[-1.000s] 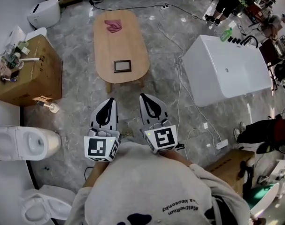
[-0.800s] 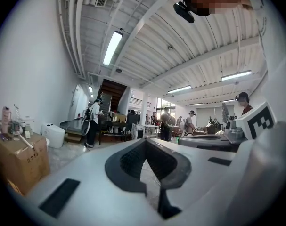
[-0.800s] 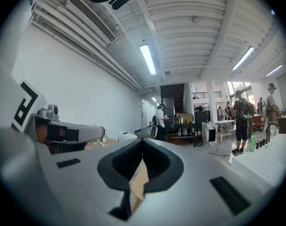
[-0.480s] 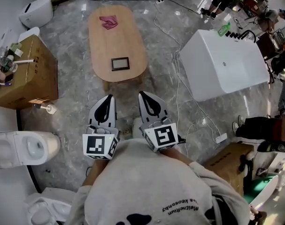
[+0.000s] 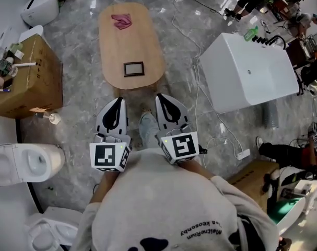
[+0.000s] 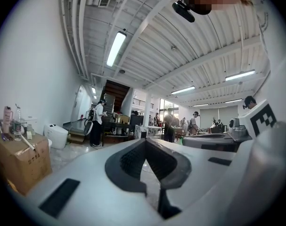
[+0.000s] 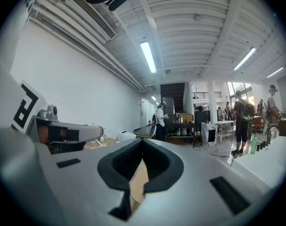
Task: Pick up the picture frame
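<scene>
Picture frame point(image 5: 134, 68) is lying flat on the near end of the oval wooden table point(image 5: 150, 41), its long side running across the view. Left gripper point(image 5: 120, 100) and right gripper point(image 5: 160, 96) are hovering just short of the table edge, both with jaws pressed together and gripping nothing. Frame is sitting ahead, between their two lines. Left is looking marginally nearer.

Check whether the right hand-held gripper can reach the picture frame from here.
Probably not yet. The right hand-held gripper is shut and short of the table; the picture frame lies flat on its near end. Nothing blocks the way, so stepping closer should do.
</scene>
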A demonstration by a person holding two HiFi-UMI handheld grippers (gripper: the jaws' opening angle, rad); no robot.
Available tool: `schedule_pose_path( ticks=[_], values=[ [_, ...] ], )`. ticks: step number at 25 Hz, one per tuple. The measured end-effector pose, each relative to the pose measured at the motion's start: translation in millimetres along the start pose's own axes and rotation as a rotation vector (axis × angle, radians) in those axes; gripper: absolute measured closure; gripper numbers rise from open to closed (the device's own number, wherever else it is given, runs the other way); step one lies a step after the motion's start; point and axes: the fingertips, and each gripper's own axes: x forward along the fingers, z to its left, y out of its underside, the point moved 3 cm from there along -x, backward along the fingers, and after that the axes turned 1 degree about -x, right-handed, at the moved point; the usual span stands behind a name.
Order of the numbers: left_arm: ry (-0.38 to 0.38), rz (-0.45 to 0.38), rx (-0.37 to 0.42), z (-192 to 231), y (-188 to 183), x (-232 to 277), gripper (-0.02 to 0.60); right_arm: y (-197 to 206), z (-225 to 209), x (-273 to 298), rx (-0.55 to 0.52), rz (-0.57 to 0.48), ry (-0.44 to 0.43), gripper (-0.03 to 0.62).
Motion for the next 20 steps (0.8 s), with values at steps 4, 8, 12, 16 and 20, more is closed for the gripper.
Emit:
schedule_pose_path(
  ticks=[4, 8, 12, 16, 20],
  values=[
    [-0.005, -0.006, 0.006, 6.5, -3.6, 20.5, 0.574, -3.0, -11.4, 17.7, 0.002, -0.011, 0.003, 0.586],
    [-0.01, -0.004, 0.025, 16.3, -6.5, 46.6, 0.574, -3.1, -29.8, 45.0, 0.002, -0.017, 0.015, 0.586],
    [-0.029, 0.002, 0.039, 31.5, -10.0, 77.7, 0.574, -2.9, -48.9, 78.6, 0.014, -0.012, 0.012, 0.586],
    [-0.049, 0.007, 0.041, 49.0, -17.3, 119.6, 0.574, -6.6, -73.3, 119.7, 0.013, -0.003, -0.002, 0.586],
    [-0.066, 0.0, 0.05, 63.8, -23.5, 159.5, 0.574, -7.8, -95.0, 156.7, 0.006, 0.004, -0.019, 0.586]
  ],
)
